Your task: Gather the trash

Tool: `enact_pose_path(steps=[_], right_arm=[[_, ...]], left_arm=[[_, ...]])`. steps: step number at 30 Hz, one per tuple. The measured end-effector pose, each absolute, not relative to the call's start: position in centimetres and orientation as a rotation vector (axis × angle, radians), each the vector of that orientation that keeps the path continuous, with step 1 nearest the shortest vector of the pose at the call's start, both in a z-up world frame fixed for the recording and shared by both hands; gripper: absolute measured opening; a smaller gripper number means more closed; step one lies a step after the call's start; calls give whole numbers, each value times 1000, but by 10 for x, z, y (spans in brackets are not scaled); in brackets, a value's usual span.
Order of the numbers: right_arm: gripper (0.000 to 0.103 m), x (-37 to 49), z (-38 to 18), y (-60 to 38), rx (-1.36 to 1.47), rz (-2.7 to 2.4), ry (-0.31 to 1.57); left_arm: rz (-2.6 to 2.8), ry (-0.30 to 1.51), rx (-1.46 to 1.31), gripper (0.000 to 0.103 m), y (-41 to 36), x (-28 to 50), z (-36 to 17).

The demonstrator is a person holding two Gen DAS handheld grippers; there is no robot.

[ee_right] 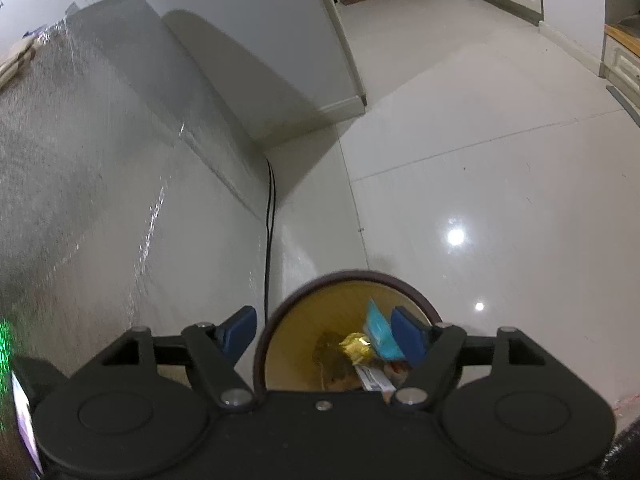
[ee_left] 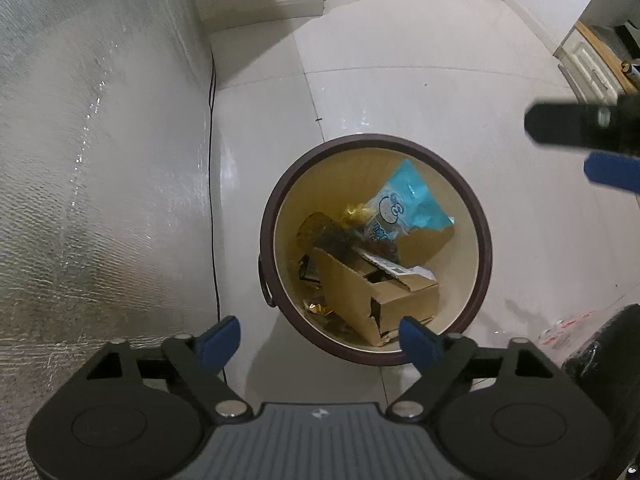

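A round bin with a dark brown rim [ee_left: 482, 216] and cream inside stands on the white tile floor. In it lie a cardboard box [ee_left: 396, 300], a light blue wrapper [ee_left: 412, 196] and gold foil scraps [ee_left: 356, 212]. My left gripper [ee_left: 320, 344] is open and empty, above the bin's near edge. My right gripper [ee_right: 326, 334] is open and empty, over the bin rim [ee_right: 280, 312]; the blue wrapper [ee_right: 380, 332] and gold foil [ee_right: 356, 344] show below it. The right gripper's fingers [ee_left: 608, 172] show at the right edge of the left wrist view.
A silver textured surface [ee_left: 88, 160] rises on the left, with a black cable [ee_left: 212, 184] along its foot. A white wall corner [ee_right: 320, 80] stands behind. A red-and-white wrapper [ee_left: 568, 328] lies on the floor by a dark object [ee_left: 612, 348] at right.
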State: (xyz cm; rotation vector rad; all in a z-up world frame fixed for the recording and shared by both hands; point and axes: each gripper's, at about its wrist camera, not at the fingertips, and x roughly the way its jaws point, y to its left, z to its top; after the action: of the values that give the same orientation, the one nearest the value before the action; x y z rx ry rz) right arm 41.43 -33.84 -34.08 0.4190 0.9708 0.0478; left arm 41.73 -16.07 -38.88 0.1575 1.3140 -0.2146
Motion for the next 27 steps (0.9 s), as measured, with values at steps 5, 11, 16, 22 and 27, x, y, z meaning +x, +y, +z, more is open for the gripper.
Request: enact_pose_path(steps=[5, 11, 16, 22, 27], right_arm=[[81, 397, -336, -343, 385, 38, 990], [86, 379, -319, -344, 360, 44, 980], [92, 360, -298, -345, 341, 48, 954], [101, 335, -268, -342, 305, 32, 919], [103, 311, -241, -338, 273, 28, 887]], left_arm=[[-199, 1290, 136, 98, -157, 411, -374], [-180, 1245, 110, 102, -151, 400, -349], [-162, 1204, 87, 103, -143, 384, -319], [-147, 1148, 68, 103, -133, 361, -283], [-161, 1086, 48, 103, -128, 334, -245]])
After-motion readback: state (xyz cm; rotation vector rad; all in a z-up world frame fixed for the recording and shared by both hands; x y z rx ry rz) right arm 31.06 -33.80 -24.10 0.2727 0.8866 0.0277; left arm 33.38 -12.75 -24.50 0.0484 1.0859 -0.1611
